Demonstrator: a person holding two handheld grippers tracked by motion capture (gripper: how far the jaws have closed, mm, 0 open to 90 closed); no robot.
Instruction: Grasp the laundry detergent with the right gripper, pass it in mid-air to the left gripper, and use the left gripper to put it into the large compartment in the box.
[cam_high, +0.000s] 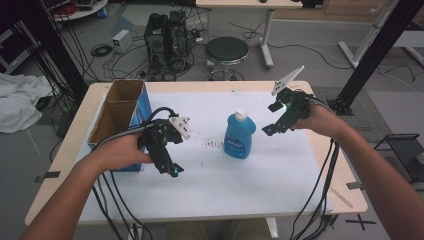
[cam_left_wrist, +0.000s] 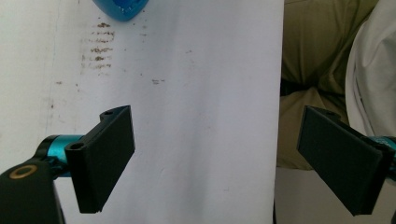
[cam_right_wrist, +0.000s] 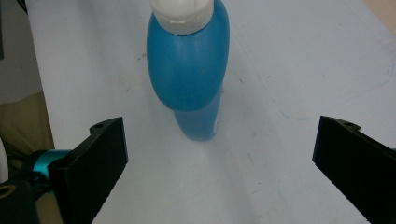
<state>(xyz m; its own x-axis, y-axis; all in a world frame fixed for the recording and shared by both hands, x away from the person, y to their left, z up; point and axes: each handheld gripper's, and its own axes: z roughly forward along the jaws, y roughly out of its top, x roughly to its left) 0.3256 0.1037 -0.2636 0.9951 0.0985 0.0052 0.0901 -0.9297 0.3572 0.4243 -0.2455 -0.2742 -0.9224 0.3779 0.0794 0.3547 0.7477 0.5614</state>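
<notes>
High view, bottle: the blue bottle (cam_high: 239, 134) with a white cap is standing upright near the middle of the white-covered bench (cam_high: 250, 185), its long axis vertical.
High view, my right gripper (cam_high: 276, 120): I am holding it just to the right of the bottle, jaws apart and pointing down and left toward it; this is the nearer of my two hands, by my reckoning.
High view, my left gripper (cam_high: 170, 167): I am holding it to the left, beside the open cardboard box (cam_high: 120, 112), jaws angled down at the bench and away from the bottle.
Left gripper view, jaws: they are standing wide apart over bare white cover; the bottle's blue edge (cam_left_wrist: 120, 9) is peeking in at the top, off to the side of my line.
Right gripper view, jaws: they are standing wide apart with the bottle (cam_right_wrist: 189, 65) straight ahead between them, not yet touched.
Coming move, my judgement: a short reach forward with the right should be bringing the jaws around the bottle's body.
</notes>
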